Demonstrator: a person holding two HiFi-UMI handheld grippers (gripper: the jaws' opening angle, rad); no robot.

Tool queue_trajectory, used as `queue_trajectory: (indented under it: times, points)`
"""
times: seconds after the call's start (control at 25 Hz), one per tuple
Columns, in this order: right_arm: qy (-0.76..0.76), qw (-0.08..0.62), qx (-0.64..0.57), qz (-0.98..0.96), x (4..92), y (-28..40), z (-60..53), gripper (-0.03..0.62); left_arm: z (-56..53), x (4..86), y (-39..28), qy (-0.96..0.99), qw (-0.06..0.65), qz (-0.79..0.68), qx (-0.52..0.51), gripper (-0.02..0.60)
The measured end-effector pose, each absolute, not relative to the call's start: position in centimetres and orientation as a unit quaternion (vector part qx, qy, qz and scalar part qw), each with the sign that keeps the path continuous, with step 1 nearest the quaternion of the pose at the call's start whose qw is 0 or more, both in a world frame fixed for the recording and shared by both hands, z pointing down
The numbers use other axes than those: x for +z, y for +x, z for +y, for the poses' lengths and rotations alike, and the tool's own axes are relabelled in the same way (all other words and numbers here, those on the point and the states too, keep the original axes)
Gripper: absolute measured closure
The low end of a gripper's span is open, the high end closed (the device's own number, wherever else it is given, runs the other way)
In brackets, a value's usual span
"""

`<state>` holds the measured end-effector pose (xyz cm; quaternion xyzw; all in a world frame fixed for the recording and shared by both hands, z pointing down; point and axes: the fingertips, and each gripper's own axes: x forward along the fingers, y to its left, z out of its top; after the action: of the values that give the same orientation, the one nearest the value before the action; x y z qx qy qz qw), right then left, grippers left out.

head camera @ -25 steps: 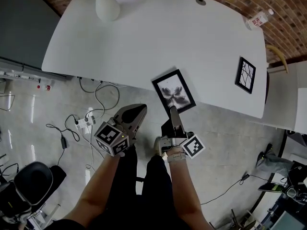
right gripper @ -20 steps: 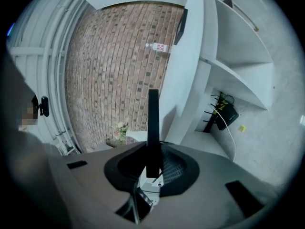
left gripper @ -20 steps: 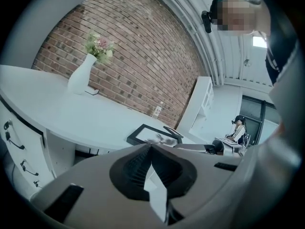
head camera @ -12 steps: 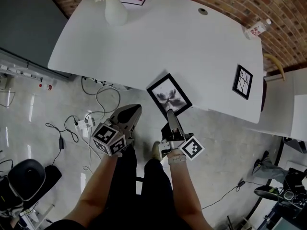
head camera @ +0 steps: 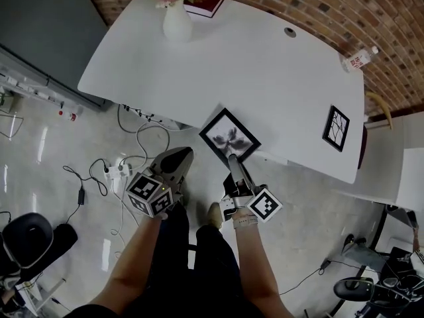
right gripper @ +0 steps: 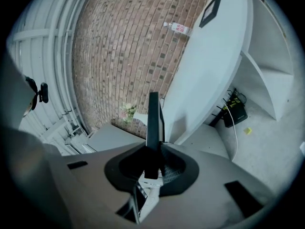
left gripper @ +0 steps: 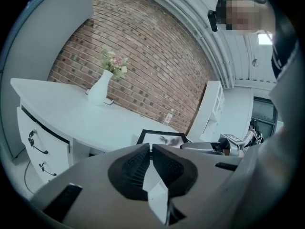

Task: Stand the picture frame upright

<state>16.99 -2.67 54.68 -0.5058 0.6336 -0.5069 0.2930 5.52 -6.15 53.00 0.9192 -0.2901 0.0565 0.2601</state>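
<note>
The black picture frame (head camera: 229, 136) with a grey flower print lies about flat at the white table's (head camera: 278, 78) near edge. Its near corner juts past that edge. My right gripper (head camera: 233, 159) is shut on that corner. In the right gripper view the frame (right gripper: 153, 123) shows edge-on, rising from between the jaws of the right gripper (right gripper: 155, 159). My left gripper (head camera: 182, 154) hovers to the frame's left, below the table edge. In the left gripper view the left gripper (left gripper: 151, 149) holds nothing; its jaws have just been opening, with only a thin slit showing. The frame (left gripper: 162, 137) lies beyond them.
A smaller black frame (head camera: 336, 128) lies near the table's right end, with a bottle (head camera: 358, 59) further back. A white vase with flowers (head camera: 177, 22) and a red book (head camera: 205, 2) stand at the far edge. Cables and a power strip (head camera: 122, 171) lie on the floor.
Both grippers have moved a little toward the table and risen. The frame has stayed in the right gripper's hold and turned slightly. The head view now shows more of the table's far side.
</note>
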Motion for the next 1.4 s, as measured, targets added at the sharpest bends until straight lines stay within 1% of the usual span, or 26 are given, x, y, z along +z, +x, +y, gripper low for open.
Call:
queue_trajectory:
  times: [0.04,0.08,0.24,0.36,0.48,0.6,0.68,0.76,1.08,1.4]
  points:
    - [-0.5,0.294,-0.508,0.637,54.5,16.6,-2.9,0.534,-6.3,53.1,5.2,0.917,0.266,-0.293,0.056,0.555]
    - [-0.494,0.297,-0.51,0.638,54.2,16.3,-3.1,0.534,-6.5,53.2,4.9,0.914,0.273,-0.296,0.056,0.519]
    - [-0.468,0.302,-0.513,0.653,53.0,14.7,-3.8,0.534,-7.5,53.8,3.0,0.894,0.313,-0.318,0.044,0.407]
    - [-0.441,0.295,-0.511,0.676,52.0,13.1,-4.5,0.534,-9.0,53.8,1.2,0.879,0.341,-0.332,0.026,0.369]
    - [-0.421,0.287,-0.514,0.69,51.2,11.5,-5.3,0.534,-11.0,53.0,-0.5,0.874,0.349,-0.337,0.017,0.365]
    - [-0.411,0.263,-0.509,0.709,50.5,10.2,-6.0,0.534,-12.8,52.0,-1.7,0.881,0.334,-0.335,0.015,0.365]
    - [-0.408,0.236,-0.498,0.728,50.1,9.5,-6.5,0.534,-13.7,51.2,-2.0,0.893,0.308,-0.326,0.03,0.364]
    - [-0.408,0.204,-0.485,0.746,49.8,8.9,-7.3,0.534,-14.6,50.5,-1.9,0.908,0.276,-0.309,0.054,0.342]
    - [-0.394,0.103,-0.437,0.802,48.7,5.5,-11.6,0.534,-19.4,49.0,-3.5,0.941,0.193,-0.255,0.113,0.342]
    - [-0.351,-0.02,-0.371,0.859,48.0,1.3,-14.7,0.534,-22.1,50.4,-6.2,0.95,0.138,-0.227,0.162,0.341]
